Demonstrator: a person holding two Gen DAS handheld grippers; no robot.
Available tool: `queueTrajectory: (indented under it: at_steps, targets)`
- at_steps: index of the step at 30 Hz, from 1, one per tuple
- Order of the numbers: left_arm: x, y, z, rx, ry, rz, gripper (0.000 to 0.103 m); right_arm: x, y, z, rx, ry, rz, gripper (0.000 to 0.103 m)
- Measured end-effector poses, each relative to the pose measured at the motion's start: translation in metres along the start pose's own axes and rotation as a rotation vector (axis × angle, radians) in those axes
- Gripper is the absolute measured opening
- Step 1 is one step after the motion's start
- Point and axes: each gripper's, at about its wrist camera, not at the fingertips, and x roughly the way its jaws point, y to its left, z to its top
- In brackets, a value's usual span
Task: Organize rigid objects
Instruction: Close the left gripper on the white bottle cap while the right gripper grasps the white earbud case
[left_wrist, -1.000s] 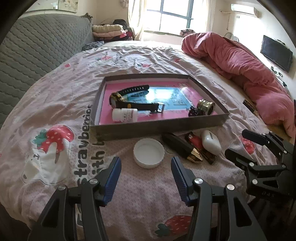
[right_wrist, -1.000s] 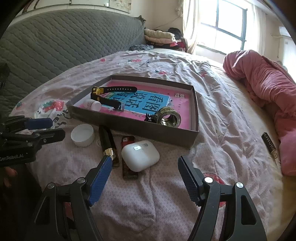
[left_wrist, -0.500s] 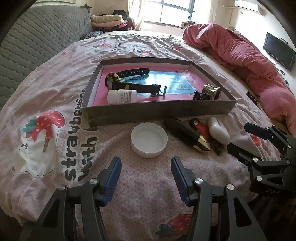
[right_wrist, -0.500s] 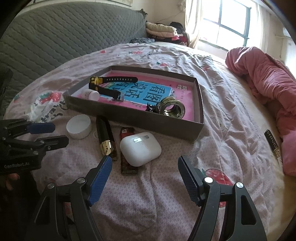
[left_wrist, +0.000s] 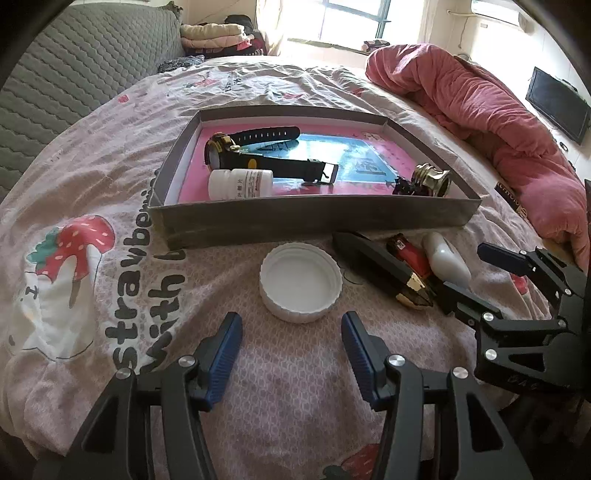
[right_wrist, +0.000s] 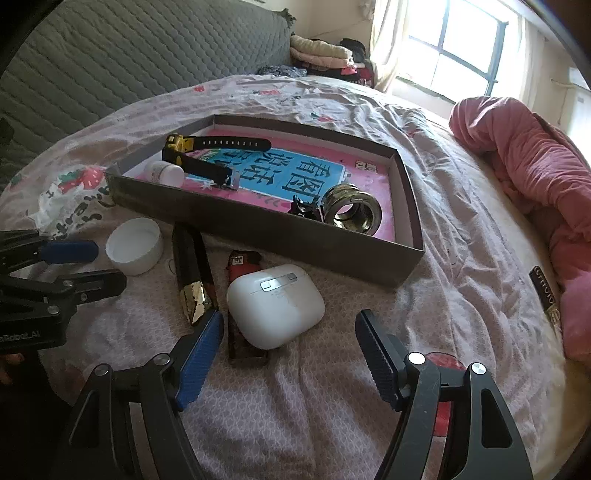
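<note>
A grey box lid tray (left_wrist: 314, 219) (right_wrist: 258, 230) lies on the bed. It holds a black watch (left_wrist: 258, 155) (right_wrist: 207, 155), a white pill bottle (left_wrist: 240, 183) (right_wrist: 165, 173), a brass ring (left_wrist: 432, 181) (right_wrist: 349, 210) and a small dark clip (right_wrist: 303, 208). In front of it lie a white cap (left_wrist: 300, 282) (right_wrist: 135, 245), a black-and-gold lipstick (left_wrist: 384, 269) (right_wrist: 192, 277), a red lighter (left_wrist: 408, 254) (right_wrist: 242, 266) and a white earbud case (right_wrist: 275, 304) (left_wrist: 445, 258). My left gripper (left_wrist: 291, 334) (right_wrist: 83, 267) is open just short of the cap. My right gripper (right_wrist: 290, 332) (left_wrist: 476, 273) is open just short of the earbud case.
A rumpled pink duvet (left_wrist: 480, 110) (right_wrist: 535, 177) lies to the right. A grey quilted headboard (left_wrist: 55, 74) stands on the left. A small dark item (right_wrist: 545, 293) lies by the duvet. Folded clothes (left_wrist: 218, 35) sit at the far end.
Both grippers have moved forward and lower. The left has closed in on the white cap, the right on the earbud case. Both stay open.
</note>
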Motion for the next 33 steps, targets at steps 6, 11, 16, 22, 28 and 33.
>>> queueTrajectory:
  at_steps: [6,11,16,22,28,33]
  targets:
    - [0.005,0.000,0.003,0.006,-0.012,-0.005,0.055,0.008,-0.006,0.003,0.041,0.004,0.020,0.075]
    - [0.009,-0.001,0.006,0.012,-0.020,-0.003,0.055,0.008,-0.009,0.004,0.061,-0.007,0.028,0.075]
    - [0.011,0.001,0.008,0.005,-0.027,-0.010,0.055,0.009,-0.012,0.006,0.080,-0.021,0.028,0.075]
    - [0.014,0.002,0.010,0.001,-0.034,-0.021,0.055,0.016,-0.010,0.010,0.068,-0.020,0.022,0.075]
    - [0.019,0.003,0.012,0.005,-0.035,-0.028,0.055,0.031,-0.018,0.010,0.155,0.023,0.117,0.075]
    - [0.023,0.003,0.014,0.000,-0.034,-0.037,0.056,0.034,-0.023,0.009,0.182,0.028,0.149,0.076]
